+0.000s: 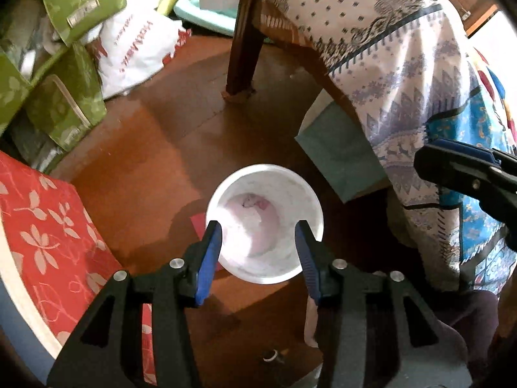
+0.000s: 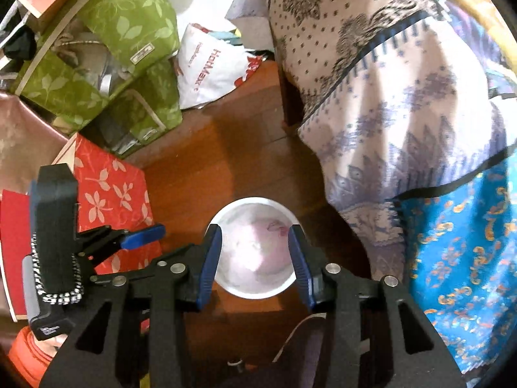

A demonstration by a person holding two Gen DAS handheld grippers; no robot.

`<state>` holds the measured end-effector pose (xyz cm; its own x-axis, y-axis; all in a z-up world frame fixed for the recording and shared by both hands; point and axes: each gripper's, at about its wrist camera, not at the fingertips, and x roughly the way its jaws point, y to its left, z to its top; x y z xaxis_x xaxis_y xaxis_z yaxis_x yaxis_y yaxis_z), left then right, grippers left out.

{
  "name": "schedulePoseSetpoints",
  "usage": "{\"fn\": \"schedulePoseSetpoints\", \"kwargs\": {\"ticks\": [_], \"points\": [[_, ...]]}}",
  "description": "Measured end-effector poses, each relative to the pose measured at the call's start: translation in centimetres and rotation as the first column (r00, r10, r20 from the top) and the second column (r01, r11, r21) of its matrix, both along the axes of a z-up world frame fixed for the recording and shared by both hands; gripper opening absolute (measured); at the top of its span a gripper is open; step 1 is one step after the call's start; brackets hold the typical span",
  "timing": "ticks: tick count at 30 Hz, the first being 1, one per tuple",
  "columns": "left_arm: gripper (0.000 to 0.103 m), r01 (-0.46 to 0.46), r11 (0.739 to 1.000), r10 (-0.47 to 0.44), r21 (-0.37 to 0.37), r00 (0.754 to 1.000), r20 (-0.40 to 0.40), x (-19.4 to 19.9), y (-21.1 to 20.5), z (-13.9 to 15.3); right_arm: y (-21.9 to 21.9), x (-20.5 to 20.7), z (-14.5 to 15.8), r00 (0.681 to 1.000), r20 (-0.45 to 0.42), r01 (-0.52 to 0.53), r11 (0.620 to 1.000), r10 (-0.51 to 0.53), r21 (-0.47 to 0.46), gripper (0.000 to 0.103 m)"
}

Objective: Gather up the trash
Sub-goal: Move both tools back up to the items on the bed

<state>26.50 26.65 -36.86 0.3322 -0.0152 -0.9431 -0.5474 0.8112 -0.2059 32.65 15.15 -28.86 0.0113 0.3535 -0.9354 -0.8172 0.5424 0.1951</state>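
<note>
Fingers of both grippers are seen spread apart with nothing held between them. The left gripper [image 1: 258,242] and the right gripper [image 2: 255,245] each hang above the round white plastic waste bin [image 1: 265,223], whose open mouth appears framed between the blue pads in both wrist views. The bin stands on the brown wooden floor [image 1: 168,135], beside a table leg [image 1: 240,55] and the hem of a white patterned tablecloth [image 1: 387,64].

Inside the bin, pale crumpled material with a pinkish tint, judged to be paper or tissue, is noted at the bottom; it cannot be identified further. No loose trash is clearly seen on the open floor, save a small red scrap [image 1: 198,224] at the bin's left edge.

The step in hand is judged to be either a just-finished drop or the search for the next item. For a sound result, the red scrap should be approached low and squarely, with the bin rim left undisturbed.

Further out, green leaf-print fabric storage boxes [image 1: 64,103], a white printed plastic bag [image 1: 135,51] and a red floral-print box [image 1: 48,226] are recorded; their contents are not visible.
</note>
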Motion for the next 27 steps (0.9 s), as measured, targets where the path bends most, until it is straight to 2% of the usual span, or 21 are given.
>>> {"fn": "schedulePoseSetpoints", "kwargs": {"ticks": [6,14,23,27], "points": [[0.046,-0.001,0.998,-0.002,0.062,0.999,0.047,-0.9,-0.8,3.8,-1.6,-0.2,2.4,0.999,0.05,0.015,0.999,-0.017,0.036,0.039],[0.046,-0.009,0.986,-0.016,0.167,0.989,0.145,-1.8,-3.2,10.9,-5.6,-0.7,8.0,0.986,0.14,0.071,0.987,-0.091,0.142,0.039],[0.046,0.026,0.967,-0.098,0.255,0.957,0.273,-1.5,-9.3,18.8,-12.6,-1.3,15.1,0.944,0.242,0.155,0.948,-0.226,0.278,0.039],[0.046,0.067,0.959,-0.159,0.274,0.932,0.326,-0.5,-12.4,21.6,-16.2,-1.1,17.4,0.916,0.274,0.2,0.925,-0.294,0.324,0.039]]}}
